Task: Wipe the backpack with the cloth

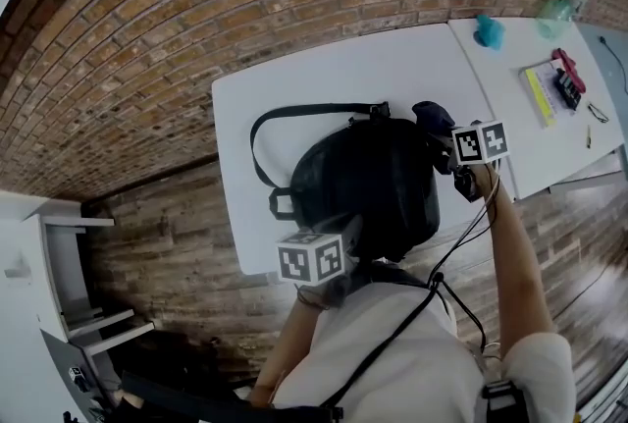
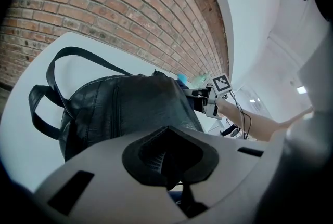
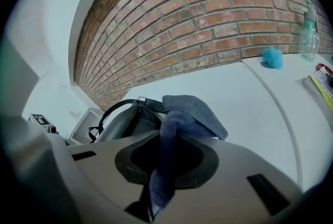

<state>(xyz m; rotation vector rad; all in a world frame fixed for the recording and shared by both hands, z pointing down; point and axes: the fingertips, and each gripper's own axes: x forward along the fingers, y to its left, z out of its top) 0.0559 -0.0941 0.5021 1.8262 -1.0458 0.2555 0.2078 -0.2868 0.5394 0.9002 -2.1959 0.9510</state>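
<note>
The black backpack [image 1: 368,181] lies at the middle of the white tabletop [image 1: 334,68], straps toward 9 o'clock. The right hand-held gripper [image 3: 164,166] is clenched on the blue-grey cloth [image 3: 179,114], which is draped on the backpack's 3 o'clock edge. The left hand-held gripper [image 2: 167,158], jaws together, sits at its 6 o'clock edge

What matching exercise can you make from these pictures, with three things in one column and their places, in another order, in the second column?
Things:
1 backpack
2 cloth
3 bottle

Places:
a standing by the brick wall
b held by the right hand-held gripper
c pinched by the left hand-held gripper

Pairs: 1-c, 2-b, 3-a
</note>
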